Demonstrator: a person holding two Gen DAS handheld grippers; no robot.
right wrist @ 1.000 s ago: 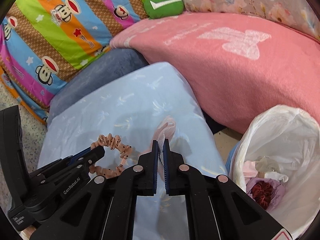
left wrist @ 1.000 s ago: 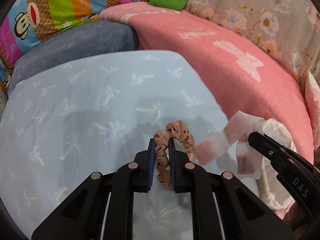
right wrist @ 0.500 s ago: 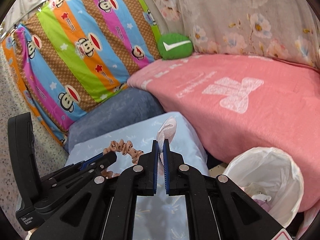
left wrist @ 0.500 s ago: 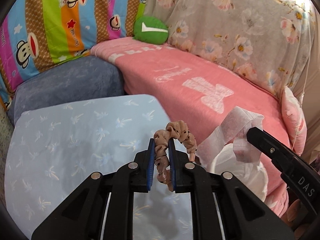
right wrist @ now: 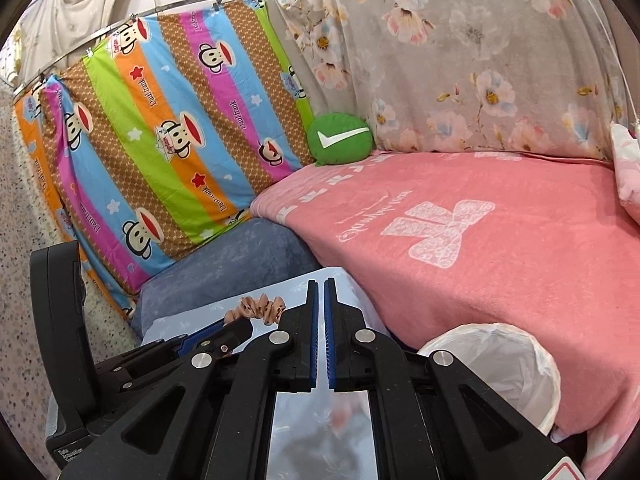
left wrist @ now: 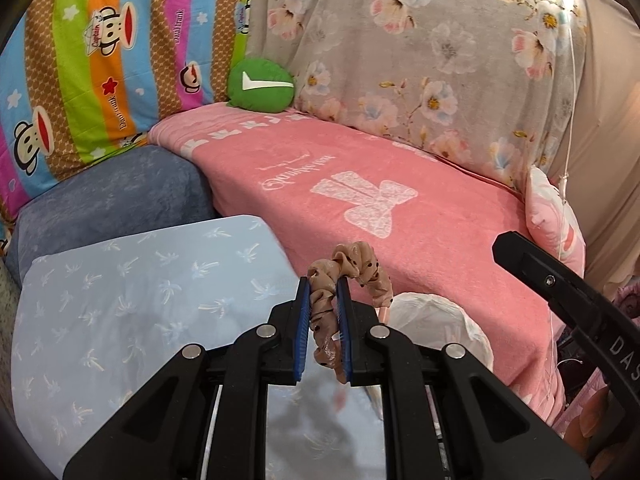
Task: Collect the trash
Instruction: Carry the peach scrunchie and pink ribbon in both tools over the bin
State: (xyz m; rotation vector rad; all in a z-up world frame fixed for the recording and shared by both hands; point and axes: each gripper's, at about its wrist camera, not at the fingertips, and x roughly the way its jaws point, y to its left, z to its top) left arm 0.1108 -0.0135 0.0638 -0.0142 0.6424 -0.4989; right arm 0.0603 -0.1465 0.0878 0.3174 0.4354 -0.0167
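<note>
Scrunchie (left wrist: 347, 276): tan, ruffled, dark-dotted.

Two grippers (left wrist: 323, 300) (right wrist: 321, 312), one tan dotted scrunchie (left wrist: 352, 276), one white-lined trash bin (right wrist: 504, 364), one green checkmark cushion (right wrist: 341, 139), one pink blanket (right wrist: 500, 240), one blue palm-print table (left wrist: 140, 300).

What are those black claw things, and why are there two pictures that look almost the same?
Those are two grabbers a person holds, one in each hand. Each has a little camera looking along its fingers, so you get two pictures. In the left one, the left gripper pinches a tan scrunchie. In the right one, the right gripper is nearly closed, and I see nothing in it. Below lies a light blue cloth, beside a pink blanket. The white trash bag waits for rubbish.
</note>
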